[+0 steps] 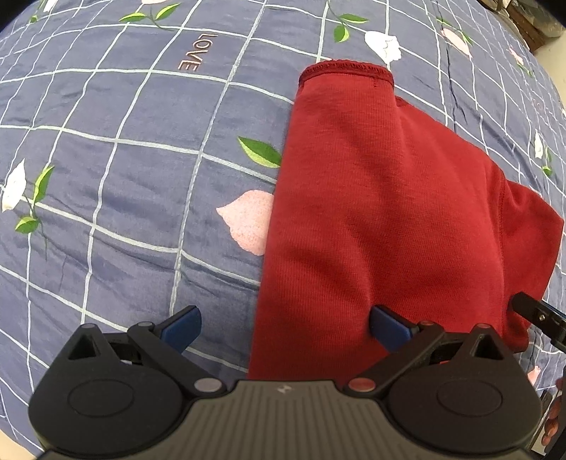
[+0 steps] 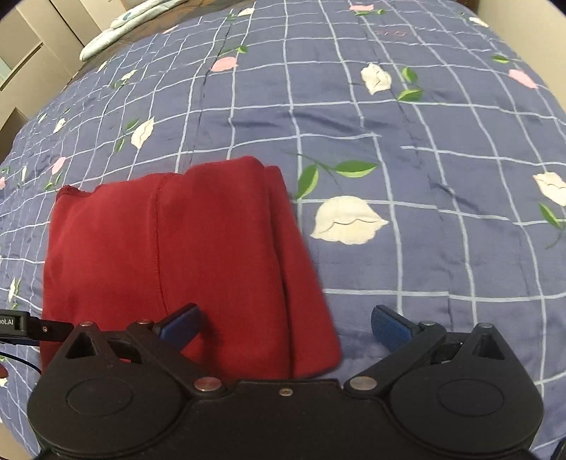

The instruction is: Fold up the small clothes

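A dark red knit garment [image 1: 382, 212] lies folded in layers on the blue checked bedspread [image 1: 123, 177]. Its hemmed end points away from me in the left wrist view. My left gripper [image 1: 284, 327] is open, straddling the garment's near left edge, one blue pad over the cloth and one over the bedspread. In the right wrist view the same garment [image 2: 177, 254] lies left of centre. My right gripper [image 2: 284, 323] is open over its near right corner, nothing held between the pads. The tip of the other gripper [image 1: 537, 315] shows at the right edge.
The bedspread [image 2: 406, 141] with white grid lines, flowers and leaves stretches all around. A pillow [image 2: 116, 28] lies at its far left edge, with pale furniture [image 2: 32, 53] beyond. Dark objects [image 1: 530, 21] stand past the bed's far right corner.
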### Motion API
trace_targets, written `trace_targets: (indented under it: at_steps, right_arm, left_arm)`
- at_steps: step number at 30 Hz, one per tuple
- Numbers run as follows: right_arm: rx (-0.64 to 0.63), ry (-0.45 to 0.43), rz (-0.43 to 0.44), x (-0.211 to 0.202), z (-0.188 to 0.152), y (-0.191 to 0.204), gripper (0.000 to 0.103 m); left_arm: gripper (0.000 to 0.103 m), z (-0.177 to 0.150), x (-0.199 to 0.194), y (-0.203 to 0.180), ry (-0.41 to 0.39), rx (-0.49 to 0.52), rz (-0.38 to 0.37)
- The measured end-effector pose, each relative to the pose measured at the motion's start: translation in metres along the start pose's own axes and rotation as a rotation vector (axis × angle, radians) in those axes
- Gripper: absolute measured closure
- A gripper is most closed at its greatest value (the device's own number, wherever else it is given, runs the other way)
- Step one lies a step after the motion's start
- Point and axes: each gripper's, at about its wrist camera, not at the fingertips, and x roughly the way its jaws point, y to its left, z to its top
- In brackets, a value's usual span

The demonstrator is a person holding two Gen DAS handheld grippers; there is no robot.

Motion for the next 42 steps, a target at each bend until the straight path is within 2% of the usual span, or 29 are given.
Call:
trace_targets:
  at_steps: [4, 9, 11, 13, 17, 23, 25, 27, 32, 34, 37, 42]
  right_arm:
    - [-0.028, 0.036, -0.032, 0.013, 0.0, 0.003, 0.002]
    - [-0.014, 0.036, -0.042, 0.013, -0.004, 0.004, 0.004]
    - [-0.016, 0.03, -0.026, 0.01, -0.005, 0.005, 0.012]
    - [-0.05, 0.016, -0.005, 0.005, -0.004, 0.011, 0.026]
    - [-0.087, 0.006, -0.015, 0.0, -0.004, 0.02, 0.038]
    - [-0.067, 0.005, 0.001, -0.006, -0.003, 0.022, 0.069]
    - [-0.073, 0.003, 0.002, -0.01, -0.002, 0.026, 0.08]
    - [-0.08, -0.002, -0.004, -0.013, -0.002, 0.031, 0.085]
    - [-0.056, -0.02, -0.014, -0.025, -0.006, 0.038, 0.088]
    - [-0.049, -0.029, -0.013, -0.031, -0.007, 0.042, 0.088]
    - [-0.045, -0.047, -0.012, -0.041, -0.009, 0.049, 0.088]
    - [-0.029, -0.082, -0.003, -0.059, -0.011, 0.06, 0.089]
  left_arm:
    - [0.0, 0.002, -0.001, -0.007, 0.0, 0.007, 0.012]
    - [0.0, 0.002, -0.004, -0.01, -0.005, -0.008, 0.02]
    - [0.0, 0.0, -0.005, -0.01, -0.007, -0.01, 0.025]
    - [0.0, 0.0, -0.006, -0.012, -0.009, -0.007, 0.027]
    - [0.002, -0.002, -0.01, -0.014, -0.013, 0.01, 0.028]
    - [0.019, -0.004, -0.019, -0.021, -0.028, 0.022, 0.011]
    - [0.032, -0.005, -0.021, -0.022, -0.037, 0.028, -0.01]
    - [0.044, -0.007, -0.025, -0.024, -0.044, 0.043, -0.036]
    - [0.057, -0.013, -0.033, -0.031, -0.068, 0.097, -0.02]
    - [0.067, -0.016, -0.036, -0.031, -0.078, 0.108, -0.027]
    - [0.075, -0.021, -0.043, -0.032, -0.1, 0.133, -0.028]
    - [0.081, -0.024, -0.063, -0.033, -0.139, 0.173, -0.053]
